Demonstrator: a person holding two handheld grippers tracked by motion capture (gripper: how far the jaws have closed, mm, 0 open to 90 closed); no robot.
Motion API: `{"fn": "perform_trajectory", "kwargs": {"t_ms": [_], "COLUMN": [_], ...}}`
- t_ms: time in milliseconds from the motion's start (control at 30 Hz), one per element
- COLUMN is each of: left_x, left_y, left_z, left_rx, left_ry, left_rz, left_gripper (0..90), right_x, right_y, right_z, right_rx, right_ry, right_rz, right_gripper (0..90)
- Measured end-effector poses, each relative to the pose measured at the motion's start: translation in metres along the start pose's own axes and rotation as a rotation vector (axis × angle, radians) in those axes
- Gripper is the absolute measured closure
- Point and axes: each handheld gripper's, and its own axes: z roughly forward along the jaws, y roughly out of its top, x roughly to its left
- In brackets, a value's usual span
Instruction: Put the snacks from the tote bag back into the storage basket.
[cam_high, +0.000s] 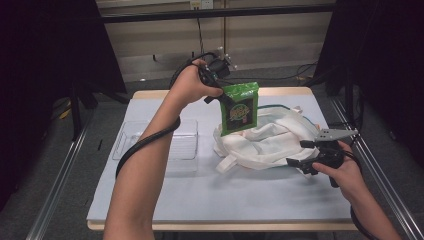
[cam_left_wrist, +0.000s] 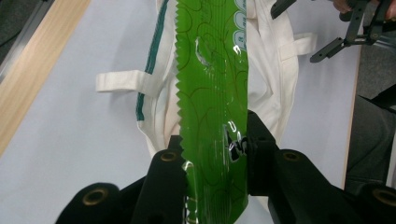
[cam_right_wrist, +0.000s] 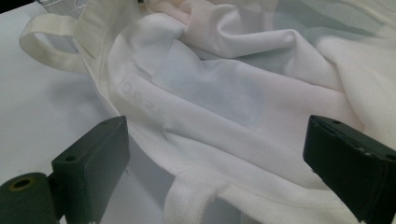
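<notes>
My left gripper (cam_high: 222, 95) is raised above the far side of the desk (cam_high: 200, 195), its jaws pinching a green pouch (cam_high: 240, 107) by one edge. In the left gripper view the pouch (cam_left_wrist: 212, 93) runs up between my two black jaws, both pads pressed against its glossy film, its toothed edge on the left. The pouch hangs upright in the air, just over the far part of the white bag (cam_high: 265, 142) that lies crumpled on the desk.

My right gripper (cam_high: 312, 152) sits low at the bag's near right edge, jaws spread wide. In the right gripper view the white bag (cam_right_wrist: 224, 93) fills the space ahead of and between them, but neither pad presses on the cloth.

A clear tray (cam_high: 182, 142) rests on the desk left of the bag, partly behind my left forearm.
</notes>
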Motion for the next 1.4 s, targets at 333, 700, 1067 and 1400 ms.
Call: {"fn": "perform_trajectory", "kwargs": {"t_ms": [333, 700, 1067, 1400], "left_x": [0.005, 0.007, 0.014, 0.024], "left_y": [-0.014, -0.028, -0.045, -0.060], "left_z": [-0.009, -0.017, -0.030, -0.037], "left_rx": [0.017, 0.001, 0.010, 0.020], "left_ry": [-0.009, -0.020, -0.006, 0.018], "left_rz": [0.018, 0.027, 0.014, -0.001], "left_gripper": [73.9, 73.7, 73.7, 73.6], "right_x": [0.001, 0.000, 0.003, 0.002], "right_y": [0.000, 0.000, 0.001, 0.000], "right_z": [0.002, 0.000, -0.001, 0.001], "right_rx": [0.011, 0.013, 0.014, 0.014], "right_ry": [0.015, 0.015, 0.022, 0.026], "right_rz": [-0.005, -0.008, -0.017, -0.025], "right_gripper": [5.7, 5.2, 5.2, 5.2]}}
